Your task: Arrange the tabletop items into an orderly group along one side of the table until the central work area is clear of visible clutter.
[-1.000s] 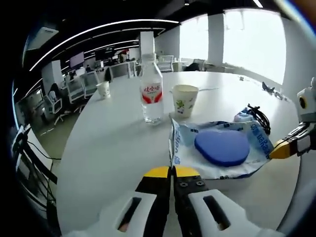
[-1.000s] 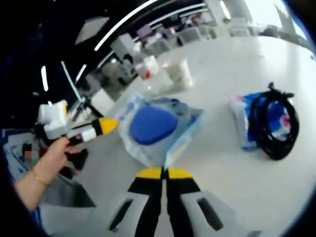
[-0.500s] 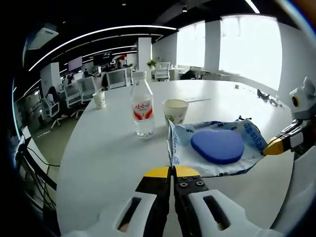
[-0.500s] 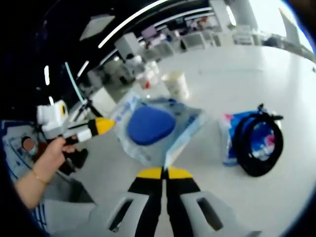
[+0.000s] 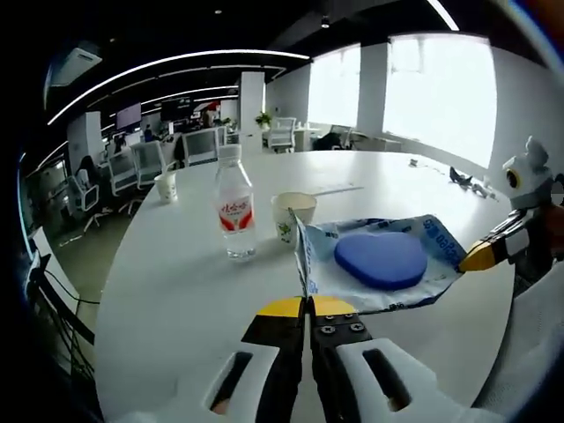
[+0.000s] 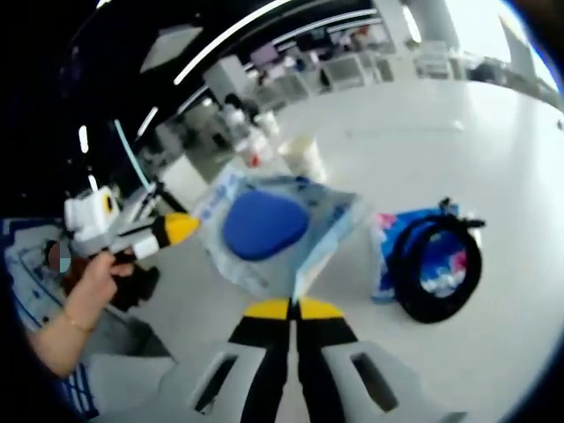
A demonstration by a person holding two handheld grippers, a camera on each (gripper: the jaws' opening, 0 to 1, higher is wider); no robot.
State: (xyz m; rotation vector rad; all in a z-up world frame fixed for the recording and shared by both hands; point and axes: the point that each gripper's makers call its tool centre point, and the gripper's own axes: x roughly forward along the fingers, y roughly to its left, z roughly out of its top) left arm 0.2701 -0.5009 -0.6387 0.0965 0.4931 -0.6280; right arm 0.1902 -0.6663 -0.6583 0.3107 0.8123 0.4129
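Both claws are pinched onto one item, a clear-and-blue plastic packet [image 5: 379,269] with a blue heart-shaped pad [image 5: 381,259] inside it, held flat between them and lifted off the white desk [image 5: 176,291]. The left claw [image 5: 306,307] is closed narrow on the packet's near corner; the right claw [image 6: 293,309] is likewise closed on the opposite corner, and it appears at the right of the left gripper view [image 5: 480,256], gripping the packet's far edge. With the packet as landmark: a water bottle [image 5: 233,214] and a paper cup [image 5: 292,217] stand upright just beyond it, and a coiled black cable [image 6: 432,269] lies on a small blue pouch [image 6: 388,264] near its right-hand side, on open desk. A second cup [image 5: 165,186] stands well beyond the bottle. To do this step well, I judge both hands should travel together at the same height, keeping the film lightly taut so the pad does not slide, then lower it flat beside the bottle and cup before either claw lets go.
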